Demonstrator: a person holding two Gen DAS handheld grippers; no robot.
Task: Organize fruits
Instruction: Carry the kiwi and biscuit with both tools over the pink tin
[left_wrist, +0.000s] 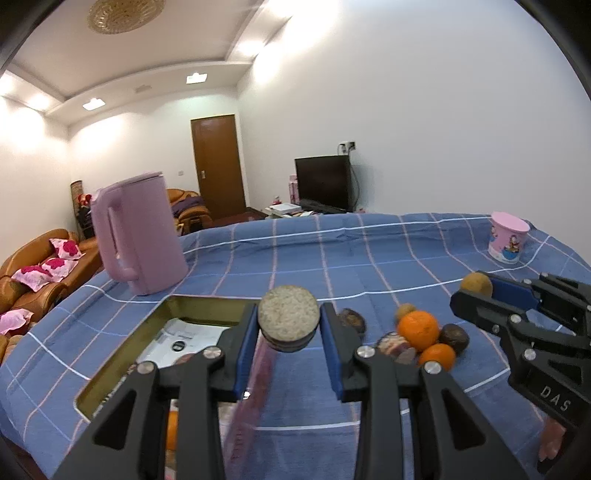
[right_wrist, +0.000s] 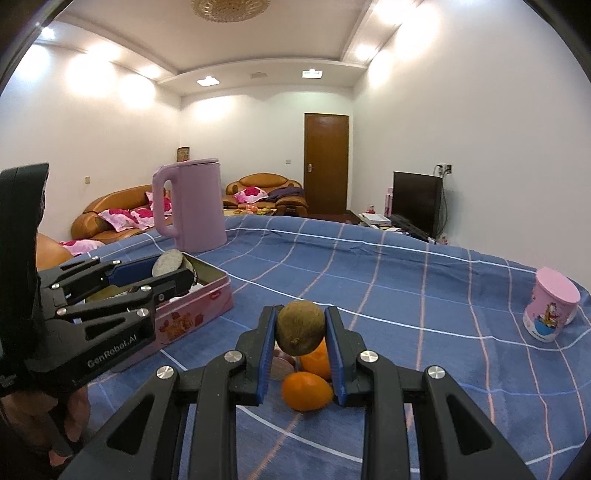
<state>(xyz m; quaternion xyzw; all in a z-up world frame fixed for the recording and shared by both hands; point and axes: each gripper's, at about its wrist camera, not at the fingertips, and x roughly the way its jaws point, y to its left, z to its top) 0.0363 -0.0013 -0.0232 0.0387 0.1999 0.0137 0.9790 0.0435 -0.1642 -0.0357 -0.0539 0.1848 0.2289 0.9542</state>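
My left gripper (left_wrist: 289, 323) is shut on a round grey-brown flat fruit (left_wrist: 289, 318) and holds it above the near edge of an open pink tin box (left_wrist: 122, 356); it also shows in the right wrist view (right_wrist: 173, 271). My right gripper (right_wrist: 301, 328) is shut on a brown kiwi-like fruit (right_wrist: 301, 326), lifted over a pile of fruit with two oranges (right_wrist: 306, 390). In the left wrist view the pile (left_wrist: 419, 329) lies on the blue checked cloth right of the box, and the right gripper (left_wrist: 476, 291) holds its fruit beyond it.
A tall pink kettle (left_wrist: 138, 232) stands behind the box. A pink cartoon cup (left_wrist: 506, 236) sits at the far right of the table. The blue cloth (left_wrist: 332, 258) covers the table. Sofas, a door and a television lie beyond.
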